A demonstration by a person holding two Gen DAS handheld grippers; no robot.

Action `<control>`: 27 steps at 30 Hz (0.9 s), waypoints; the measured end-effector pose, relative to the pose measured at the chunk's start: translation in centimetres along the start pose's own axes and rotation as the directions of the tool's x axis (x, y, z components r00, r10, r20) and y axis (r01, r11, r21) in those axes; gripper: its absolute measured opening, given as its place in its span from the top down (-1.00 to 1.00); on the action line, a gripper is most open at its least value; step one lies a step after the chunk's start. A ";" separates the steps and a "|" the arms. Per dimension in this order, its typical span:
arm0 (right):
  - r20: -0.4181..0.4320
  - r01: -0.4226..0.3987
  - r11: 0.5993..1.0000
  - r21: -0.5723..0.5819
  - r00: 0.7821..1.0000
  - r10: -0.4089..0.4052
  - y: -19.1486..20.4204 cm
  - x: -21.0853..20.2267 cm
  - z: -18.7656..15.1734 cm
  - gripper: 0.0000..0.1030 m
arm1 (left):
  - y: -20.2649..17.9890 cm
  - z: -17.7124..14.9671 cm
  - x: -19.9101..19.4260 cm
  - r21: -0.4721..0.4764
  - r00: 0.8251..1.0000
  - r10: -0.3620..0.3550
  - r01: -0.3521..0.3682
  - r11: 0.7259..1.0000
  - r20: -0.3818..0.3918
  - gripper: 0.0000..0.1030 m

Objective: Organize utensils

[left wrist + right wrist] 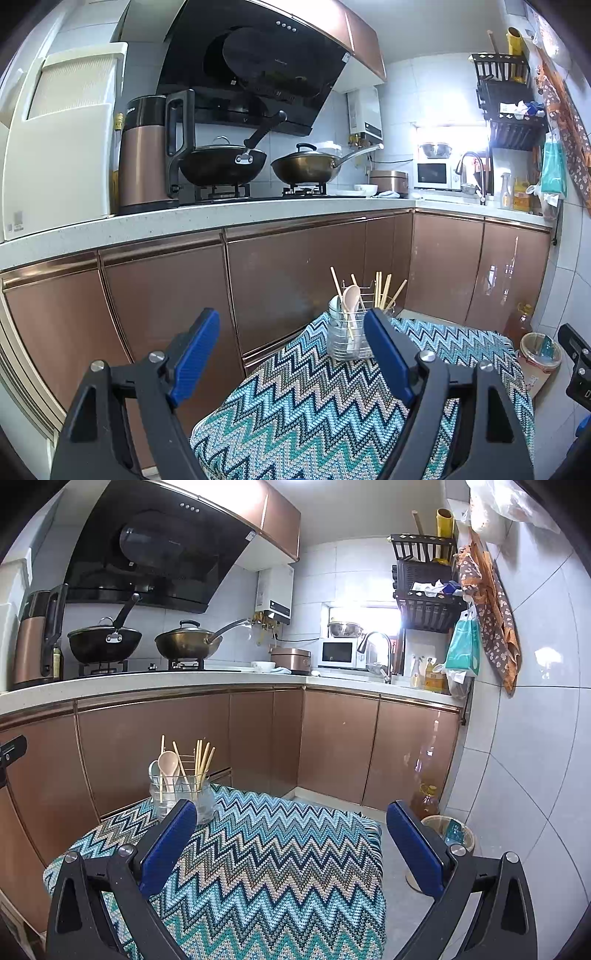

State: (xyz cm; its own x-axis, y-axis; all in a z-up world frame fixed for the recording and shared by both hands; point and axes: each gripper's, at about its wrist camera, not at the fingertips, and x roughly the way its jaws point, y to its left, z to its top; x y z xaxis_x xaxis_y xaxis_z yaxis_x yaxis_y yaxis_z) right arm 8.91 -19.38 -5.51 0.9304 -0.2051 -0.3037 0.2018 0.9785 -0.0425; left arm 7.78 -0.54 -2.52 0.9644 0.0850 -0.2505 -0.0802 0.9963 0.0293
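Observation:
A clear utensil holder [343,338] stands at the far edge of a small table covered with a zigzag cloth [314,406]. It holds a pale spoon [351,297] and several wooden chopsticks [384,291]. It also shows in the right wrist view [181,797], with the spoon [168,762] and the chopsticks [203,760]. My left gripper [291,328] is open and empty, held above the near side of the cloth. My right gripper [291,821] is open and empty over the cloth [258,867], to the right of the holder.
Copper cabinet doors [295,280] run behind the table under a white counter [221,218] with two woks [221,162] and a kettle [147,155]. An oil bottle [424,801] and a bin [450,830] stand on the floor at the right, by the tiled wall.

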 end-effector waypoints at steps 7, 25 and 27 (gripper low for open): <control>-0.008 -0.081 0.997 0.005 0.997 0.081 0.4 0.7 -0.1 -1.00 | 0.4 -0.1 0.4 -0.001 1.000 0.013 -0.013 1.000 -0.008 -0.54; 0.012 -0.163 0.986 -0.032 0.986 0.164 1.3 2.3 1.5 -1.00 | 0.5 1.1 1.2 0.005 0.998 0.066 -0.066 0.998 -0.010 -0.54; 0.017 -0.167 0.985 -0.036 0.986 0.167 1.2 2.3 1.7 -1.00 | 0.3 1.2 1.3 0.008 0.998 0.065 -0.065 0.998 -0.007 -0.54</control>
State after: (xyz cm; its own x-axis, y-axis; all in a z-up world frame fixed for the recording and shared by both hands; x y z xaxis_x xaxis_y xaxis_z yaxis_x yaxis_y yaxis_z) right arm 11.84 -18.67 -4.70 0.9560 -0.0389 -0.2907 0.0328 0.9991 -0.0257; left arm 9.31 -0.11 -1.64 0.9553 0.1499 -0.2548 -0.1408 0.9886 0.0535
